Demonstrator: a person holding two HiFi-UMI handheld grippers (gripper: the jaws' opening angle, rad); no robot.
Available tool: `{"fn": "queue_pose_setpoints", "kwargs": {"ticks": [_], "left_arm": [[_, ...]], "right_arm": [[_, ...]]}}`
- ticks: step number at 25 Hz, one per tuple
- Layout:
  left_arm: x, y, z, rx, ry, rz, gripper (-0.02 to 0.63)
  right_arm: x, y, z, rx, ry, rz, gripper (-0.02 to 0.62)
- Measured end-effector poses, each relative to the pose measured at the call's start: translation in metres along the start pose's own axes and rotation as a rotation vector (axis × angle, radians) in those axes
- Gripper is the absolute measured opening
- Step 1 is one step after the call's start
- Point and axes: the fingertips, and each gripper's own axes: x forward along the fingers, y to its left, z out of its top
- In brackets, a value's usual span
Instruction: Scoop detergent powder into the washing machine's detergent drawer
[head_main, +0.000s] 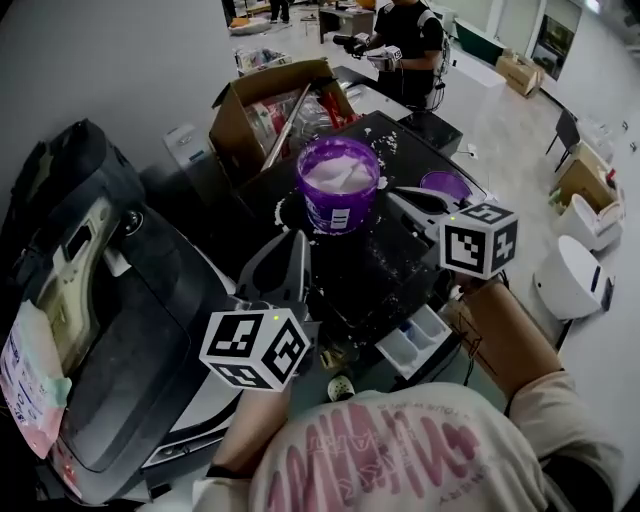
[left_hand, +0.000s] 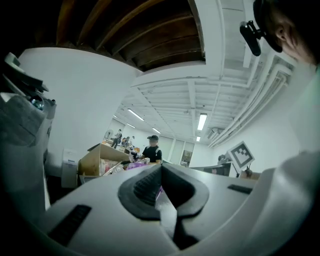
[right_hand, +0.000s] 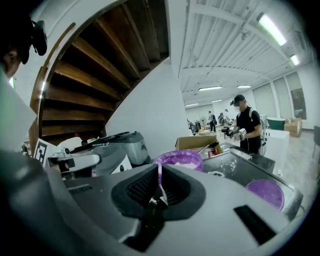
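Powder-dusted washer top (head_main: 392, 268) holds a purple tub (head_main: 338, 187); left fingers (left_hand: 141, 191) closed, right fingers (right_hand: 136, 192) seemingly barely parted.

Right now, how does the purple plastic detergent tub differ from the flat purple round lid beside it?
The purple plastic detergent tub stands upright and open, white powder inside; the flat purple round lid lies flat, off the tub. The tub is tall with a white label; the lid is a low plain disc. Both are purple and round, on the machine's dark top.

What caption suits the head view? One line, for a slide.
Head view: open purple detergent tub on the washer, drawer pulled out, left tool and right tool close by.
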Motion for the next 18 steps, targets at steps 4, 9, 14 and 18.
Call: {"fn": "queue_pose_setpoints", "kwargs": {"ticks": [4,9,14,18], "left_arm": [[0.016,0.009,0.003,0.010,-0.003,-0.010,0.002],[0.028,0.025,-0.002,0.000,0.014,0.007,0.002],[0.036,0.028,-0.009,0.034,0.023,0.001,0.002],[0.039,0.030,-0.022,-0.004,0.045,0.001,0.002]], "right_arm": [[0.032,-0.019,0.012,-0.084,0.076,0.015,0.067],[0.071,-0.030,0.005,-0.179,0.307,0.113,0.113],[0.099,-0.039,0.004,-0.250,0.517,0.170,0.129],[0.114,-0.043,-0.011,-0.249,0.675,0.201,0.161]]}}
